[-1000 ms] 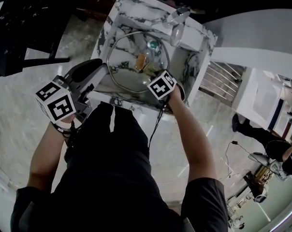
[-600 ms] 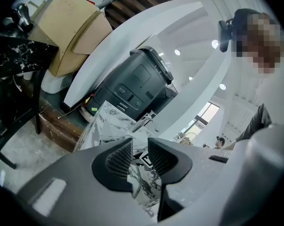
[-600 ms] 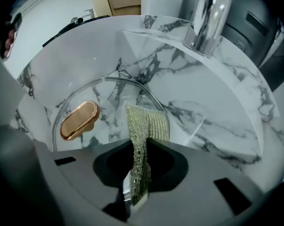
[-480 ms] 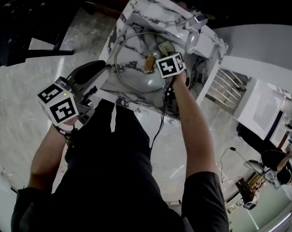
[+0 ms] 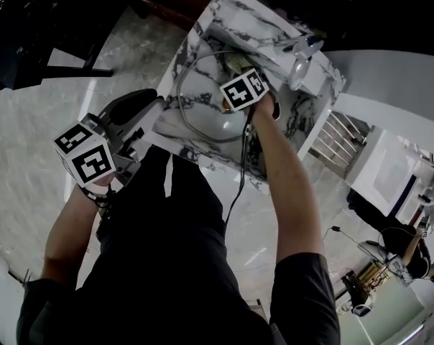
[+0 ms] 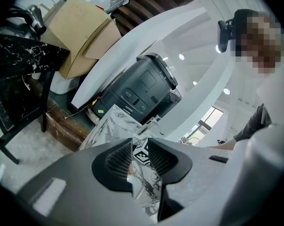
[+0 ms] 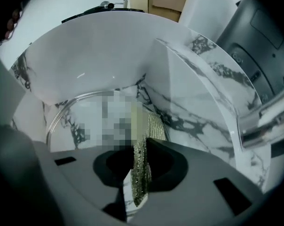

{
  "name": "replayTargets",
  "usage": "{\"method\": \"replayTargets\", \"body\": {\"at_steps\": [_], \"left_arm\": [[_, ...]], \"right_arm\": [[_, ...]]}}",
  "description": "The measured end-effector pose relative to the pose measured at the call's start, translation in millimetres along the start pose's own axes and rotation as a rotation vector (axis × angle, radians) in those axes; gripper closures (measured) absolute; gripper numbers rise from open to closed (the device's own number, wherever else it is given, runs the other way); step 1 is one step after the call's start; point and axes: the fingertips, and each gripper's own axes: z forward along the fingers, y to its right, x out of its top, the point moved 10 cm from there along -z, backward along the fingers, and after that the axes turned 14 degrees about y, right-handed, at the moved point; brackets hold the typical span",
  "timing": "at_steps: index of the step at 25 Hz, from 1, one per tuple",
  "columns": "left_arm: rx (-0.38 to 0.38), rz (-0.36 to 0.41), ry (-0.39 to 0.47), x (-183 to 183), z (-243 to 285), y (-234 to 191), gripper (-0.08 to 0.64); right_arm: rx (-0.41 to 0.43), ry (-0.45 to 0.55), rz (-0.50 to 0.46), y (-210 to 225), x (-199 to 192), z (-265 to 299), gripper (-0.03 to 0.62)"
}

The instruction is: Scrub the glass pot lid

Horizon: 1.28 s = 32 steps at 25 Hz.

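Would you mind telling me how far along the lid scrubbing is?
Done: the glass pot lid stands in the sink, its rim gripped by the left gripper, and the right gripper has its jaws shut on a scouring pad. In hand: the pad is down at the lid's glass, though contact is unclear. Left: the scrubbing; no suds or cleaned patch shows how much is done.

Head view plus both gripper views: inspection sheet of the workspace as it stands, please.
surface: marble sink, white with dark veins.
job's things: glass pot lid inside the sink; scrub pad.
clutter: nothing seen.
grippers: left tongs shut on the lid's rim; right tongs shut on the scrub pad, over the lid.
cables: black cable hangs from the right tongs beside the forearm.
surroundings: tap at the sink; cardboard, black appliance, bystander.
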Motion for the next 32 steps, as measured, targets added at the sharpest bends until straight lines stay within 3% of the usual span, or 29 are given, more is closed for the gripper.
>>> {"method": "replayTargets", "body": {"at_steps": [7, 14, 19, 26, 32], "left_arm": [[0.009, -0.012, -0.005, -5.5, -7.6, -2.6, 0.459], [-0.002, -0.011, 0.002, -6.0, -9.5, 1.5, 0.459], [-0.008, -0.011, 0.001, -6.2, -10.4, 5.8, 0.459], [-0.029, -0.011, -0.016, -10.6, -4.4, 16.6, 0.459], [-0.052, -0.001, -0.037, -13.6, 5.4, 24.2, 0.459]], "right_arm": [[0.131, 0.037, -0.198, -34.2, 44.8, 14.1, 0.528], [0.221, 0.083, -0.379, -85.2, 49.1, 7.7, 0.528], [0.337, 0.095, -0.362, -112.8, 42.7, -6.3, 0.528], [0.487, 0.055, -0.25, -148.4, 18.8, -25.6, 0.528], [0.564, 0.023, -0.254, -157.6, -15.3, -38.8, 0.528]]}}
